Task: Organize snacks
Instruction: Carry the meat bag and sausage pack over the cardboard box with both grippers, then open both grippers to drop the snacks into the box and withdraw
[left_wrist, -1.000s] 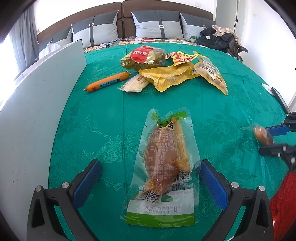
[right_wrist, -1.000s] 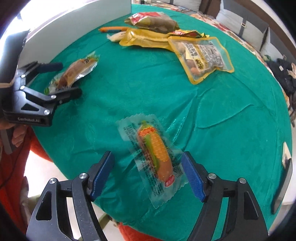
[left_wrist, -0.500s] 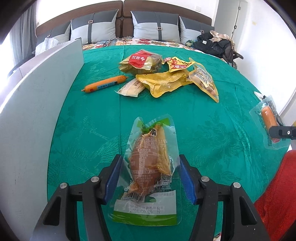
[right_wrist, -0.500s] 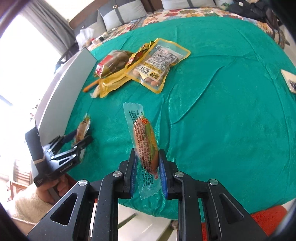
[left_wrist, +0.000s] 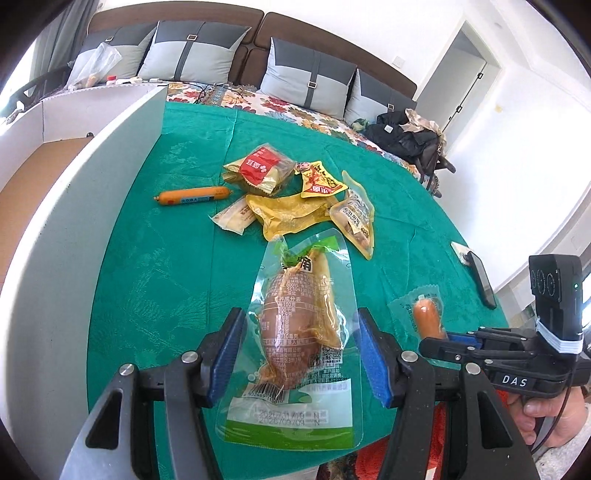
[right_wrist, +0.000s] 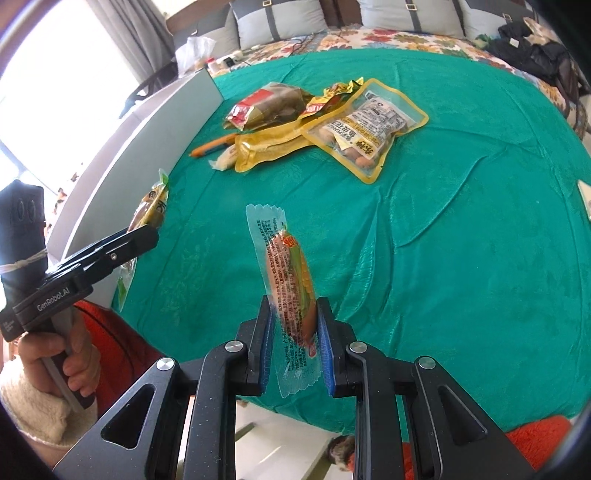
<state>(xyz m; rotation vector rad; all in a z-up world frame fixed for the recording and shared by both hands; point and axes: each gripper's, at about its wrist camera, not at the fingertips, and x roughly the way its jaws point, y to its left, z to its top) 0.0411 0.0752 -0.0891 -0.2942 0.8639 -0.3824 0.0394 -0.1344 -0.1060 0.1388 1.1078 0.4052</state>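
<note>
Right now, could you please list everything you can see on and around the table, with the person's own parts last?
vacuum-packed drumstick pouch: one, clear with green print, between the left tool's pads.
corn sausage packet: one, clear, orange and yellow inside, clamped in the right tool.
orange sausage stick: one, on the cloth near the white board.
red-label snack bag: one, far end of the pile.
yellow pouches: about three, overlapping mid-table.
pale wrapped snack: one, cream, beside the pile.
green tablecloth: one, covers the table.
white board: one, along the table's left edge.
phone: one, dark, right edge.
left tool: black, blue pads.
right tool: black, blue pads.
</note>
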